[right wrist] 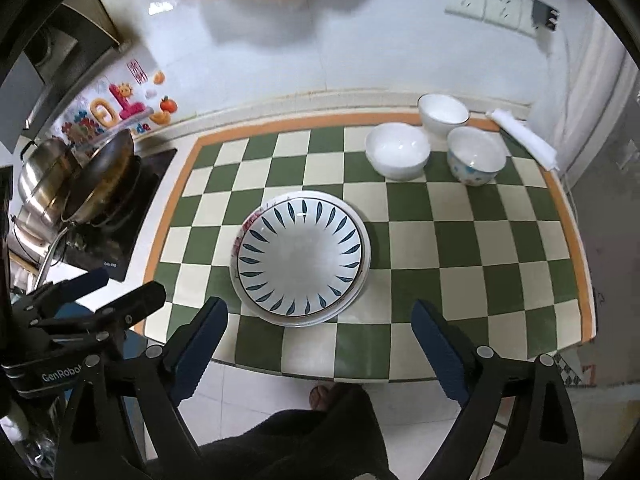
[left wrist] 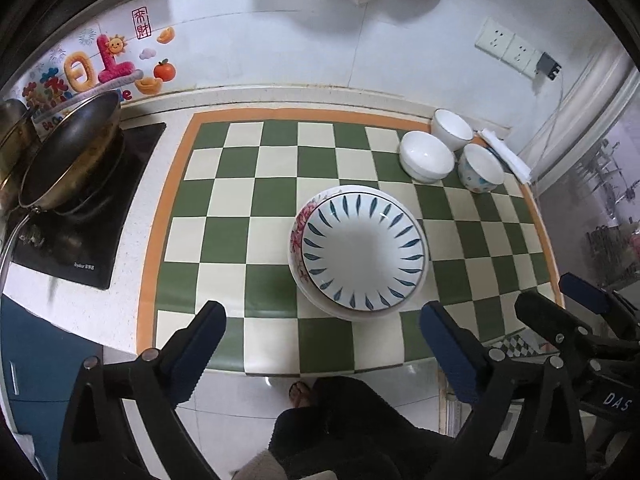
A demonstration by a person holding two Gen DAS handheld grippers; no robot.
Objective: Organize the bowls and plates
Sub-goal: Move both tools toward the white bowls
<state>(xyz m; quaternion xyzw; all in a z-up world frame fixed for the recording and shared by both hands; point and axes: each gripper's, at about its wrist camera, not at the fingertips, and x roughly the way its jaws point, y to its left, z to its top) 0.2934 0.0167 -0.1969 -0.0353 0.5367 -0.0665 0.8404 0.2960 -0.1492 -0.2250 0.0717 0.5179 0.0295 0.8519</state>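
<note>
- Stack of glazed ceramic plates: a round white plate with blue leaf-shaped strokes radiating around its well is seen on top; beneath it a larger plate with a pink floral rim shows at the left edge. The stack is placed near the middle of the mat, toward its front edge.
- Green-and-cream chequered mat with an orange border: a smooth, slightly glossy sheet is laid flat over the speckled white countertop.
- Three small round ceramic bowls, grouped upright at the mat's far right corner, well apart from the plates: a plain white bowl, a white bowl with a thin dark rim line behind it, and a white bowl with blue and orange motifs on its outer wall to the right. They are set close together; contact cannot be told.
- Folded white cloth: laid just beside the bowls, by the wall.
- Dark metal frying pan: tilted on a black glass cooktop at the left.
- Left gripper: black frame, blue ribbed pads; held above the mat's near edge, jaws spread wide, nothing gripped.
- Right gripper: same build, held alongside, aimed at the stack, jaws likewise wide apart and empty.
</note>
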